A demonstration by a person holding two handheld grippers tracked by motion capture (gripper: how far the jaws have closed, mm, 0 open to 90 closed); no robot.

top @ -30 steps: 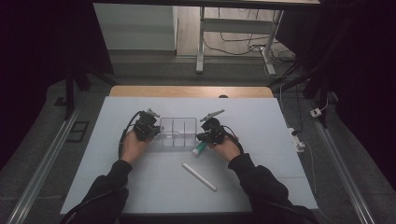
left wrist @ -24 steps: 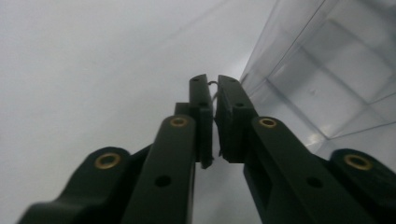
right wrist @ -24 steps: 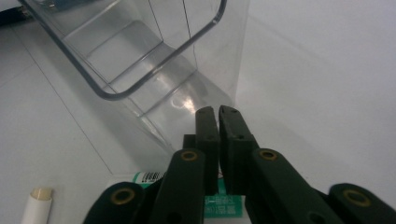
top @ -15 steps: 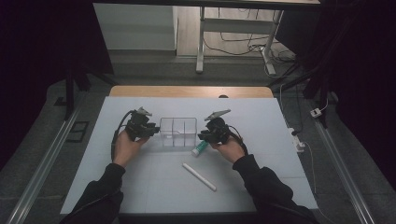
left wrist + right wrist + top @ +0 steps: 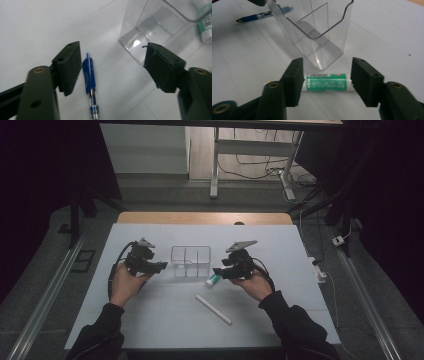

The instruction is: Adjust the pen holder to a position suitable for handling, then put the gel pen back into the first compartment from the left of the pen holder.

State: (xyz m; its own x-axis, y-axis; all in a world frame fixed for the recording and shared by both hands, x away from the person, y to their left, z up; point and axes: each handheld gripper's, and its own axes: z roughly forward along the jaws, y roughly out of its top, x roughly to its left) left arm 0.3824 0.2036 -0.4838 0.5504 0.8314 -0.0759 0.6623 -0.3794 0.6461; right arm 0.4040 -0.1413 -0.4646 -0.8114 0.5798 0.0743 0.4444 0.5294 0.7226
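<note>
A blue pen lies on the white table, between the jaws of my open left gripper and close to its left jaw. In the high view that left gripper sits just left of a clear divided box. My right gripper is open, its jaws standing on either side of a green-and-white tube that lies flat on the table. In the high view the right gripper is at the box's right front corner, beside the tube.
A white stick lies on the table nearer the person. The clear box stands just beyond the tube, and the pen lies past it. The white table ends in a wooden strip at the back.
My left gripper has shifted a little left and toward the person, away from the box's side. The right gripper has barely moved; the tube and stick lie where they were.
</note>
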